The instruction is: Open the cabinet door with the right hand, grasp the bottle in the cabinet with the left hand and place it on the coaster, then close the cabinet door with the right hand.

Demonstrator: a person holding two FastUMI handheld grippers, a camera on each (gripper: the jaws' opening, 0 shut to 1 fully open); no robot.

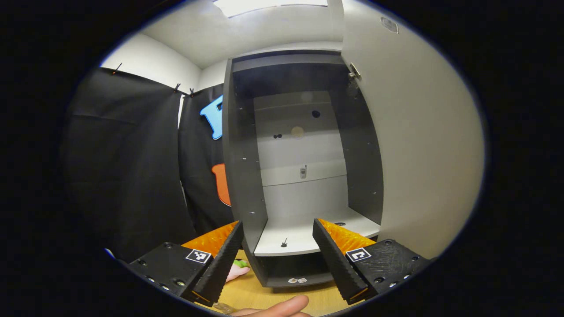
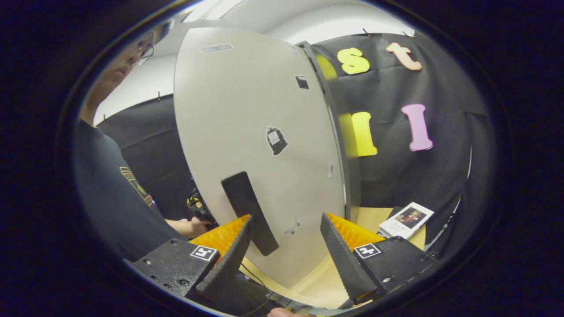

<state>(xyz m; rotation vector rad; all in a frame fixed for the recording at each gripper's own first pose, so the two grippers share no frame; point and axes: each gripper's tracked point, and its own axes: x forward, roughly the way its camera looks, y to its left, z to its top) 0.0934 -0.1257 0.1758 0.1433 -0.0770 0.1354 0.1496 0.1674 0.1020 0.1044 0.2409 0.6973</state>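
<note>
— Looking into the cabinet, what room have you got?
— Your left gripper faces its open front, fingers apart, holding nothing; the smooth pale shelf lies bare between dark flat side walls.
— And the door?
— It stands swung open, a smooth pale panel. Your right gripper is spread wide, its left finger just beside the dark bar handle. I can't tell where the bottle is.

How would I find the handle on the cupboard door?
Look at the big pale cabinet door swung open, seen in the right gripper view. Low on it, just above the right claw, sits a dark flat slanted bar, the handle. The stickers nearby are smaller and not bar-shaped.
</note>
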